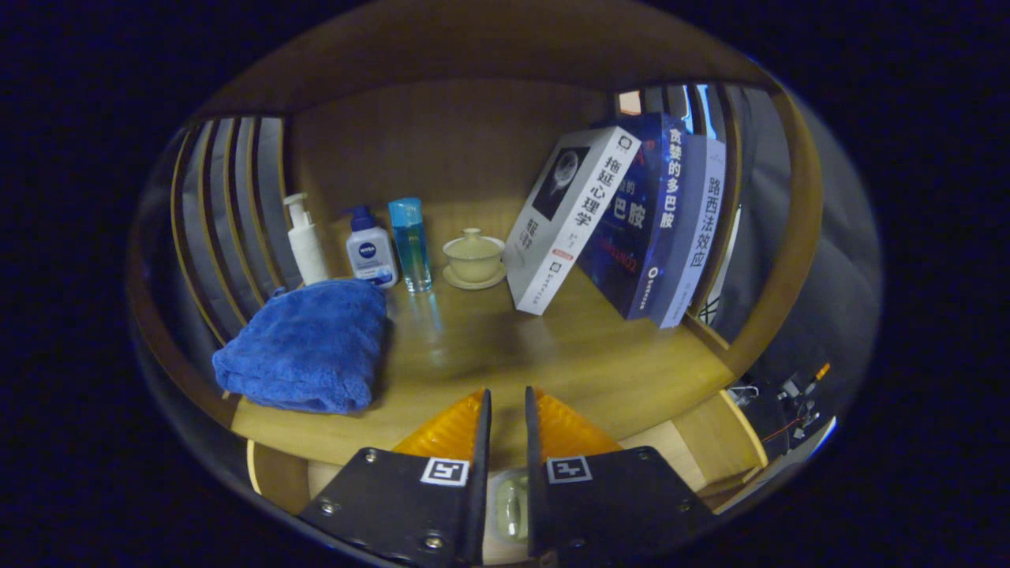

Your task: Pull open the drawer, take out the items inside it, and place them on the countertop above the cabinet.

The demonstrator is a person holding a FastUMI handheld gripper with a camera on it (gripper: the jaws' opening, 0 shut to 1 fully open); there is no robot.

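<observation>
Honestly, the drawer itself was hard to make out from where I held the gripper [506,418]: only a strip of pale wood showed below the countertop's [552,355] front edge, and I could not tell whether it was the drawer's front or whether it stood open. Something small, pale and glassy [511,497] sat low in the slot between my fingers, too blurred and too cut off by them to name. My fingers stood nearly together with only a narrow gap, and I could not tell if they pressed on anything.

Going from the left, a slatted side panel [229,213] closed off the shelf. Just inside it stood a white pump bottle [304,241], then a small white bottle with a blue cap [371,251] touching or nearly touching it, then a tall clear blue bottle [410,243]. In front of the first two lay a folded blue towel [308,343], hiding their bases and reaching the countertop's near edge.

Near the middle, back by the wooden rear wall, sat a pale lidded cup on its saucer [473,256]. Right of it three books [623,221] leaned leftward together, the white one foremost and close to the cup, the two blue ones behind it against the right slats. Beyond the cabinet's right post, some wires and small gear [793,394] showed dimly.
</observation>
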